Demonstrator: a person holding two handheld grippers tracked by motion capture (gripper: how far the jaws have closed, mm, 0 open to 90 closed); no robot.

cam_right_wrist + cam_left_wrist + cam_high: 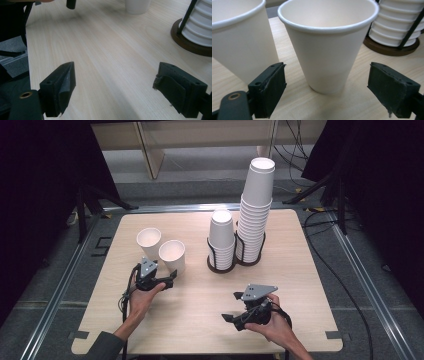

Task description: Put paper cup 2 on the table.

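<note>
1. Paper cup: upright on the counter, toward its left edge, between the left gripper's parted fingers, untouched.
2. Second cup: just beside, nearer the far-left corner.
3. Right gripper: fingers wide, empty, near the front edge.

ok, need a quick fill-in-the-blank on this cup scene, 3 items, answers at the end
1. Loose paper cups standing upright on the table: ____.
2. The left gripper has its jaws ____, with the near cup ahead of them and untouched.
3. The taller cup stack sits on the ____ side of the shorter stack in the high view.

Missing words: two; open; right
</note>
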